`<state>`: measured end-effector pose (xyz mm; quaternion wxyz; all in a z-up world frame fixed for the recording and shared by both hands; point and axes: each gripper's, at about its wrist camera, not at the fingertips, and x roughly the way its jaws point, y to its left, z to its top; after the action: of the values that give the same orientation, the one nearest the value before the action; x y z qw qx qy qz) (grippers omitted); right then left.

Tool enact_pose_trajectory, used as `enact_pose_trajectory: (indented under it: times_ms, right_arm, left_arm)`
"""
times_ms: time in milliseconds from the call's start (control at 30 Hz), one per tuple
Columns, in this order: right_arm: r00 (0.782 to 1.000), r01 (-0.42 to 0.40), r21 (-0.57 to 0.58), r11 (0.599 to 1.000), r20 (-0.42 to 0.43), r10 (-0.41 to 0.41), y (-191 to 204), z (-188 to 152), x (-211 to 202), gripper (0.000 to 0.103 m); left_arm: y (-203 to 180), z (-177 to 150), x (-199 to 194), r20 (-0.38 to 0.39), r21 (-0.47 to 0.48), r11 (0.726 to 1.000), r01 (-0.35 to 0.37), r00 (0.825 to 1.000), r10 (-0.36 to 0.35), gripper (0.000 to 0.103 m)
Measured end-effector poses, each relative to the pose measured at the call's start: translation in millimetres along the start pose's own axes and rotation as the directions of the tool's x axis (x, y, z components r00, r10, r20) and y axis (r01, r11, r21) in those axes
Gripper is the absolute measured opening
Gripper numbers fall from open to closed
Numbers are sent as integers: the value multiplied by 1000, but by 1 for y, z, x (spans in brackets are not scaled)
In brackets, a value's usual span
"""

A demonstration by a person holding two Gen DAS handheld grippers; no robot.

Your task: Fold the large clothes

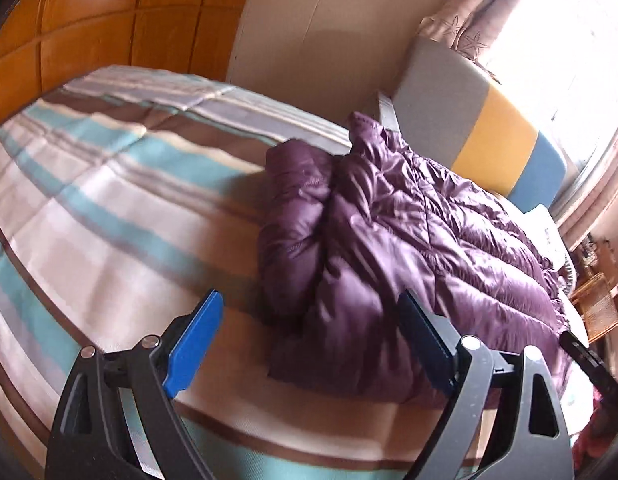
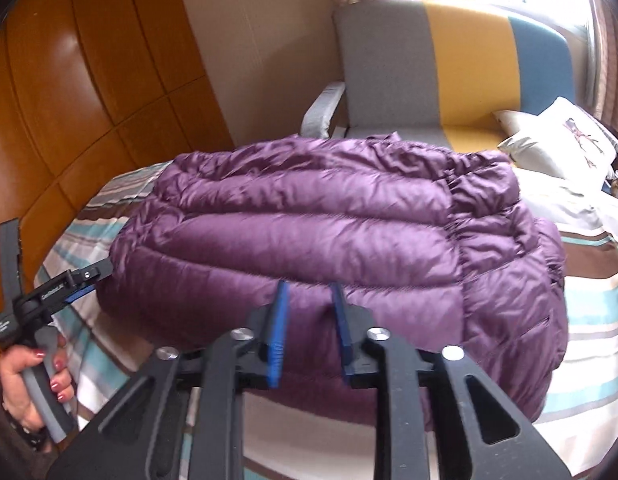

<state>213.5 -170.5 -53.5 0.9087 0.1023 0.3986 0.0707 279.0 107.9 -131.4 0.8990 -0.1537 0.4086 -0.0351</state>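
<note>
Striped bedding [image 1: 89, 208] in teal, brown and cream carries a purple puffer jacket [image 2: 309, 232], folded into a bundle near the far edge, before a grey, yellow and blue chair [image 2: 449, 60]. The right gripper [image 2: 309, 300] has its jaws narrowed around a fold at the jacket's near edge. The left gripper [image 1: 313, 340] gapes wide, empty, the jacket's corner just beyond its right finger.

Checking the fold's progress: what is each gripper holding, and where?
Right gripper pinches the purple jacket's near edge; left gripper holds nothing.
</note>
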Motion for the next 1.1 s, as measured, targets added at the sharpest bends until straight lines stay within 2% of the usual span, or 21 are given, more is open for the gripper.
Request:
enact_pose_trajectory:
  times_ms: [133,400,500,633,867,967,1100]
  right_arm:
    - [1000,2,-6,1000,1,-2,12,-6,-1,18]
    - [1000,15,-31,999,19,-15,25,-3,7,18]
    - [1000,17,-18,1000,-4,-17,24,-3,20,18]
    - [995,41,-32,999,-85,-44,20,-12,55,18]
    - [992,83,-62,995,-88,-88,24,-13,62,18]
    - [993,82,-62,995,-76,-86,25,-16,61,17]
    - [993,85,-65,994,-72,-90,27,-18,63,17]
  left_arm:
    - [1,-5,1,-20,-9,999,51,999,-51,88]
    - [2,-2,12,-47,-54,995,88,995,-91,89]
    - [3,-2,17,-61,-76,992,102,992,-106,89]
    - [5,-2,28,-78,-120,984,133,987,-143,89]
    - [1,0,40,-74,-163,975,152,983,-166,89]
    - [0,2,43,-74,-218,961,168,979,-188,82]
    - [7,2,48,-41,-326,921,212,970,-238,72]
